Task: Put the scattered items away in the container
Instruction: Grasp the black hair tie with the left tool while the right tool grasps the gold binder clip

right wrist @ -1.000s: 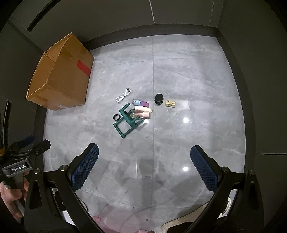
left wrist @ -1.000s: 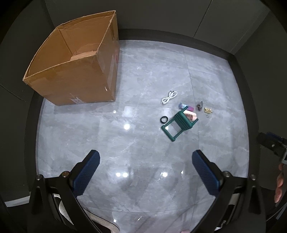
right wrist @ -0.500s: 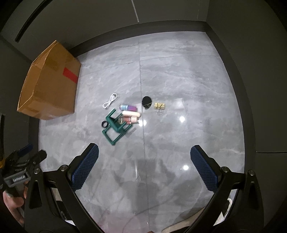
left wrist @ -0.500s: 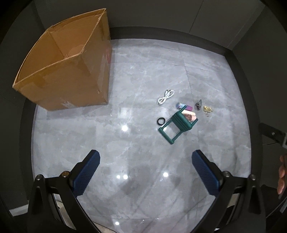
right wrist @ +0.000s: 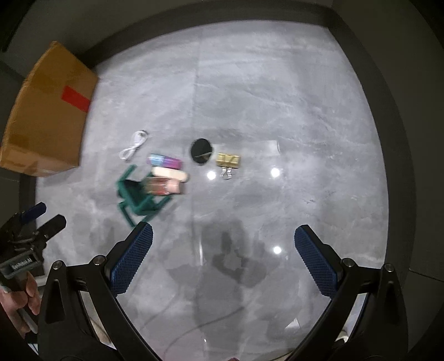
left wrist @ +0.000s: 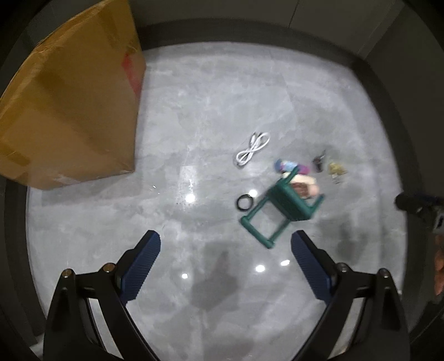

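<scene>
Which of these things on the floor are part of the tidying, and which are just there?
Part of the job:
cardboard box
green toy chair
white cable
gold binder clip
black disc
black ring
small colourful packets

Just there:
grey floor
dark wall

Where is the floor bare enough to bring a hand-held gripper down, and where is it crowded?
Bare floor lies right of the gold binder clip, and between the cardboard box and the white cable. It is crowded around the green toy chair: tubes, black ring and black disc sit close together.
</scene>
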`<move>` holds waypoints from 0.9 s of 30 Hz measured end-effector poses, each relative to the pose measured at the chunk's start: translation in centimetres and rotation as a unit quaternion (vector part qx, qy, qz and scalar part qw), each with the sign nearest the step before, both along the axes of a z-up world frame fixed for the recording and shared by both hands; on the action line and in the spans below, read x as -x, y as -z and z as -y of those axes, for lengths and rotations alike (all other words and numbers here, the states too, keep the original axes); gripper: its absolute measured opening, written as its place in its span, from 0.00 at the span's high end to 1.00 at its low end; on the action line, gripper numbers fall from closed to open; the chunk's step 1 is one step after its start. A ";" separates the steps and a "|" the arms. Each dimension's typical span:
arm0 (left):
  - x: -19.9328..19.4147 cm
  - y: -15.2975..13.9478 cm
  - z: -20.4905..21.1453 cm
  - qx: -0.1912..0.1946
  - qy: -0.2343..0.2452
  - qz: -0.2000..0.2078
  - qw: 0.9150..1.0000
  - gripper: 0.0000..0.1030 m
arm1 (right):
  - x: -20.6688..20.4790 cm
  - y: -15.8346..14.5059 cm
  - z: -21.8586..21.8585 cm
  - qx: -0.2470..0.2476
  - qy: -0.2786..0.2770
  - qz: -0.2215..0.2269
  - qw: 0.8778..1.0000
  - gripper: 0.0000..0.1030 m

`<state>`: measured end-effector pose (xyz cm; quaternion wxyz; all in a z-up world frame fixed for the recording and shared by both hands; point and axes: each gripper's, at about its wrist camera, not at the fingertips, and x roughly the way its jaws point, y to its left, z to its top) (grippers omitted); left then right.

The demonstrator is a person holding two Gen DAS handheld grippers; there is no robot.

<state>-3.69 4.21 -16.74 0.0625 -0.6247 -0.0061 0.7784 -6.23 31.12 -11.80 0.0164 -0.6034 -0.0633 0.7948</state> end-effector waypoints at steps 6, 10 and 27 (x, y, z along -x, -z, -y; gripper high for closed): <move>1.1 5.1 -1.0 0.000 0.016 0.021 1.000 0.15 | 3.2 3.8 -1.6 -0.007 0.002 0.014 1.000 0.00; 2.1 7.4 -1.1 0.005 0.010 0.027 1.000 0.26 | 4.9 5.8 -1.3 -0.017 -0.017 0.021 0.999 0.00; 4.0 9.5 -3.0 0.029 0.041 0.024 0.998 0.44 | 7.5 9.7 -1.4 -0.033 -0.040 0.029 0.998 0.06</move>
